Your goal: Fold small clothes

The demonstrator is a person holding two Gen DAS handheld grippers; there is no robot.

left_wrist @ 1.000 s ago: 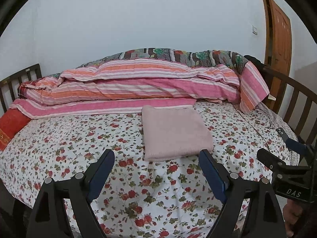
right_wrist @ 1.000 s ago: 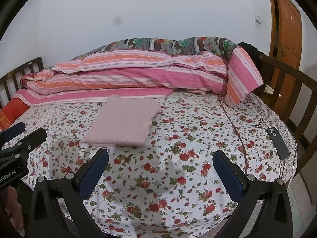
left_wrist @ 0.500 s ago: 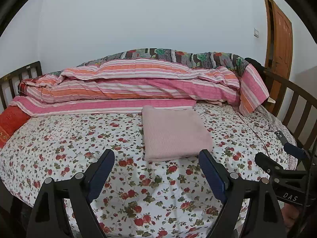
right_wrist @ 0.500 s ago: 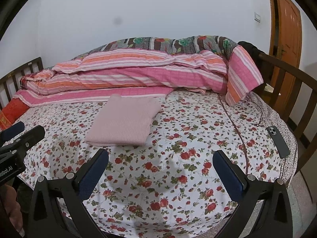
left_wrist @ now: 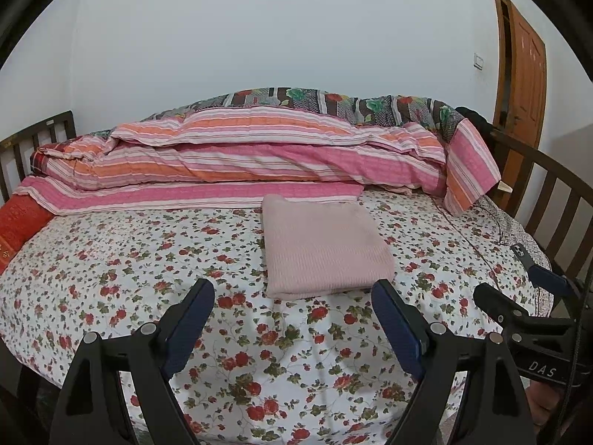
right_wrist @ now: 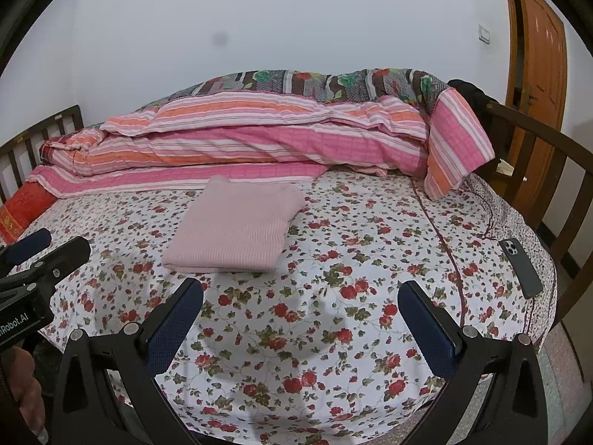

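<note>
A pale pink garment (left_wrist: pixel 322 246), folded into a flat rectangle, lies on the floral bedsheet (left_wrist: pixel 111 259) near the middle of the bed; it also shows in the right wrist view (right_wrist: pixel 237 228). My left gripper (left_wrist: pixel 292 319) is open and empty, held above the sheet just short of the garment's near edge. My right gripper (right_wrist: pixel 300 319) is open and empty, above the sheet to the right of the garment. The right gripper also shows at the right edge of the left wrist view (left_wrist: pixel 519 296). The left gripper shows at the left edge of the right wrist view (right_wrist: pixel 44 256).
A rolled pink striped quilt (left_wrist: pixel 259 155) lies along the far side of the bed. A dark phone (right_wrist: pixel 520 267) lies on the sheet at the right. Wooden bed rails (right_wrist: pixel 548 170) stand at the right and left. A wooden door (right_wrist: pixel 541 59) is at the far right.
Both grippers have drawn back and risen slightly from the bed. The folded garment has not moved. Both stay open.
</note>
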